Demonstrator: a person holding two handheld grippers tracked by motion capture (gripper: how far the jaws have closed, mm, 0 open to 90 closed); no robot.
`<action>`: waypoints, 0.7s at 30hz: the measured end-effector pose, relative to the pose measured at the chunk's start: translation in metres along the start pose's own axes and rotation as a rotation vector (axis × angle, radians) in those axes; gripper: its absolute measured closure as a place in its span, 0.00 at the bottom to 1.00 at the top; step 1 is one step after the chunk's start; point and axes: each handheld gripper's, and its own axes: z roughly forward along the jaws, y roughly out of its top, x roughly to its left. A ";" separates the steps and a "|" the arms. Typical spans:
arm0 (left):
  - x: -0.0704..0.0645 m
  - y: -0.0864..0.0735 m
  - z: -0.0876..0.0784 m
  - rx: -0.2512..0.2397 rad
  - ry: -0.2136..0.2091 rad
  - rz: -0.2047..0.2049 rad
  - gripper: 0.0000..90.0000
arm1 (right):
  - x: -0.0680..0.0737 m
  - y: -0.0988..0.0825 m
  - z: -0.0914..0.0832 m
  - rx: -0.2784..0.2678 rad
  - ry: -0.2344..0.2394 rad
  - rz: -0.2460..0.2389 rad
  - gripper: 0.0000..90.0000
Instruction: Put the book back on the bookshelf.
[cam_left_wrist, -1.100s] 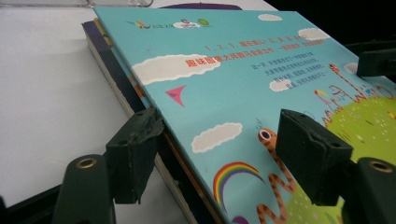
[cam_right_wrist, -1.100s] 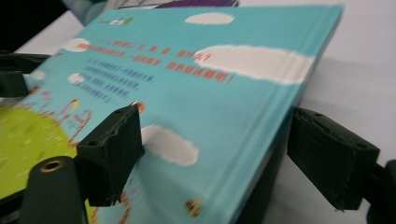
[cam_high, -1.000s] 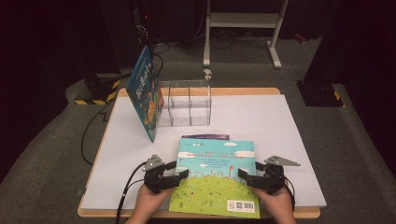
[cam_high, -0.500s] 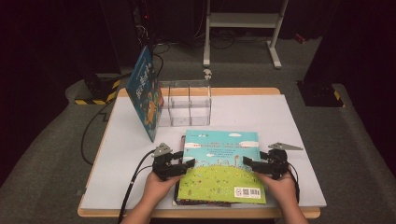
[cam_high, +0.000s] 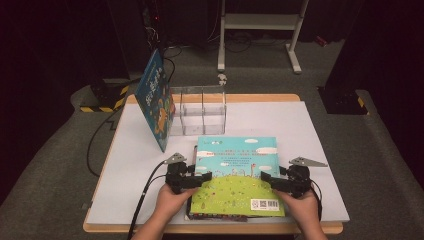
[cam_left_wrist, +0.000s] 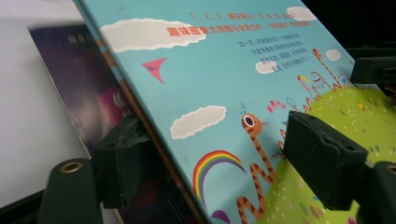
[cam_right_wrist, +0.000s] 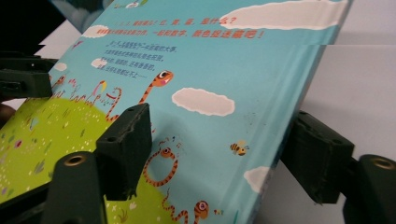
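Three books are on the white rectangular tabletop (cam_high: 300, 130): one blue picture book with an orange animal cover (cam_high: 155, 97) standing tilted against the clear acrylic three-slot rack (cam_high: 199, 111) at about 11 o'clock, one dark purple book (cam_left_wrist: 79, 79) lying flat near the front edge, and one large sky-blue and green hardcover picture book with snakes and a rainbow (cam_high: 235, 175) above it, at 6 o'clock. That large book sits between two grippers, one in each of the person's hands. The left gripper (cam_high: 192, 179) meets its 9 o'clock edge, one jaw over the cover and one beneath, closed down on the book with its edge raised off the purple one. The right gripper (cam_high: 272, 181) takes the 3 o'clock edge the same way, jaws set above and below the spine side, clamped onto the cover.
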 end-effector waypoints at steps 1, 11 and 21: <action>-0.002 0.003 -0.003 -0.020 0.012 0.017 0.31 | 0.003 0.004 -0.002 -0.014 -0.008 -0.011 0.31; -0.011 0.031 -0.041 -0.247 0.076 0.124 0.51 | 0.032 0.039 -0.021 -0.190 -0.055 -0.140 0.47; -0.018 0.046 -0.058 -0.358 0.138 0.218 0.59 | 0.053 0.059 -0.034 -0.333 -0.084 -0.209 0.58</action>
